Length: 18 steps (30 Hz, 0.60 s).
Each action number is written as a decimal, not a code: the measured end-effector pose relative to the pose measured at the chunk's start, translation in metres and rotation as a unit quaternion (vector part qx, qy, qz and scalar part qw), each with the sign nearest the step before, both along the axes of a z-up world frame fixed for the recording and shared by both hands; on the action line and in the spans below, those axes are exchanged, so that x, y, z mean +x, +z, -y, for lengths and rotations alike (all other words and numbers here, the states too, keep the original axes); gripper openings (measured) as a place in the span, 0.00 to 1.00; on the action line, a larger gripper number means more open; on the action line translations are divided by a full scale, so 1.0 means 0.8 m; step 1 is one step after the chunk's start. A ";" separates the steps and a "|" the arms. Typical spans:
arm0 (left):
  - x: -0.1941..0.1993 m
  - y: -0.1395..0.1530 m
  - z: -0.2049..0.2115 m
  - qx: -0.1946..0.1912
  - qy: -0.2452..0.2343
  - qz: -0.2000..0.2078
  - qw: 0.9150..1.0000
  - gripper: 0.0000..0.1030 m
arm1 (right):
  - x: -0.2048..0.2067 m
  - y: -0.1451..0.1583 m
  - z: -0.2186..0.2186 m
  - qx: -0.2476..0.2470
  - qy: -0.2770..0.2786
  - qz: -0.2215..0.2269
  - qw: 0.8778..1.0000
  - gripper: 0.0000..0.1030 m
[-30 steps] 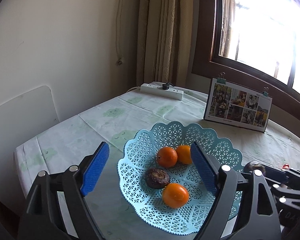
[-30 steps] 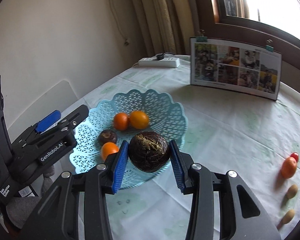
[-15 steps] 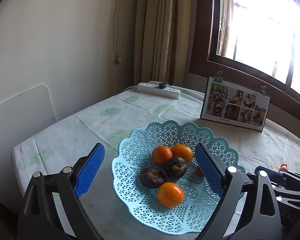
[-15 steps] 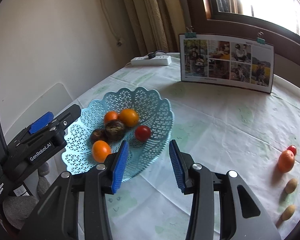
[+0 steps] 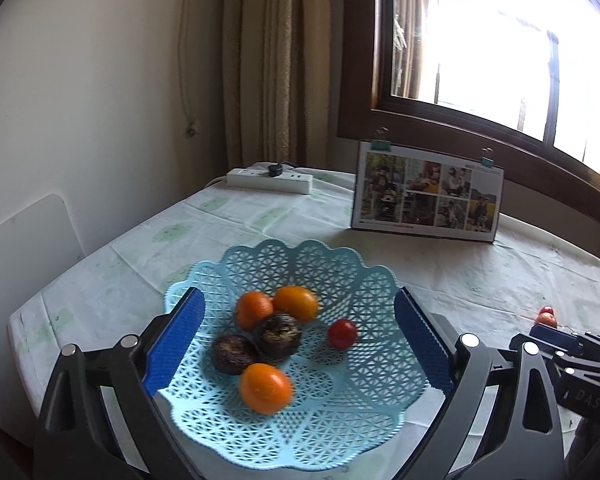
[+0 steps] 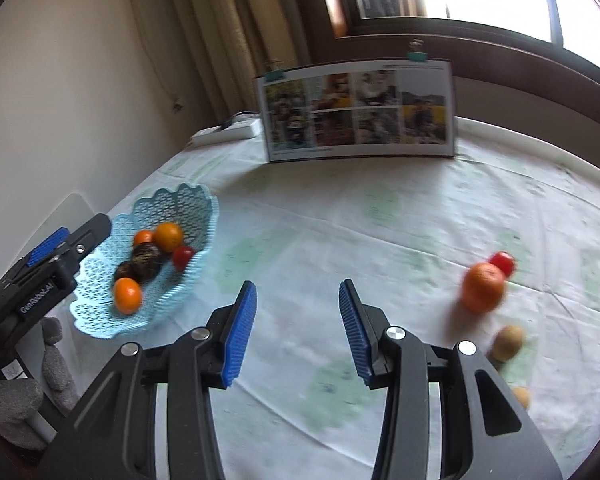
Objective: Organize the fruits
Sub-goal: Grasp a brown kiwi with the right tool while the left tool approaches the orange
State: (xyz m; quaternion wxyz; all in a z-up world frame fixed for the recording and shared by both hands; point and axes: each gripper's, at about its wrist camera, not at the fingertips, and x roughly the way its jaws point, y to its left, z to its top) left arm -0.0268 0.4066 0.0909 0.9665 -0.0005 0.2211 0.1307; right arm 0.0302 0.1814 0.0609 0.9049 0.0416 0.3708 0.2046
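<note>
Six fruits in blue lattice basket [image 5: 364, 280], centre-low of left wrist frame: three oranges [image 5: 265, 388], two dark wrinkled fruits [image 5: 278, 333], one small red tomato [image 5: 342, 333]. Dark pair touching, wedged between the oranges; tomato apart, right of the pile. Left claw [image 5: 296, 344] wide apart, blue pads [image 5: 176, 334] straddling basket left and right, gripping nothing. Basket on worktop [image 5: 260, 216] with pale green-print cloth.

Right wrist frame: right claw [image 6: 296, 334] apart, empty, bottom centre, over bare cloth. Same basket at left-middle of frame, left claw body just beside it. Loose fruit at right of frame, well apart from basket: orange [image 6: 483, 287] touching or just in front of a red tomato [image 6: 502, 263], cannot tell which; two small brown fruits [image 6: 507, 343] lower right, second one half hidden behind claw arm. Motion blur on this group.

Photo board [image 6: 358, 110] upright at far edge of worktop, two binder clips on top. White power strip [image 5: 270, 178] upper centre, by curtain [image 5: 260, 60]. Window [image 5: 500, 32] upper right, blown out.
</note>
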 end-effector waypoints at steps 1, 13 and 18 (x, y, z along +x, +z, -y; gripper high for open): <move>0.002 0.000 0.005 0.002 -0.004 -0.001 1.000 0.94 | 0.001 -0.001 0.011 0.000 -0.009 -0.001 1.000 0.42; 0.016 -0.001 0.071 0.027 -0.054 -0.013 0.998 0.95 | 0.008 -0.018 0.122 -0.007 -0.104 -0.011 0.995 0.42; 0.018 -0.002 0.087 0.032 -0.063 -0.016 0.997 0.95 | 0.011 -0.031 0.145 -0.015 -0.118 -0.022 0.993 0.42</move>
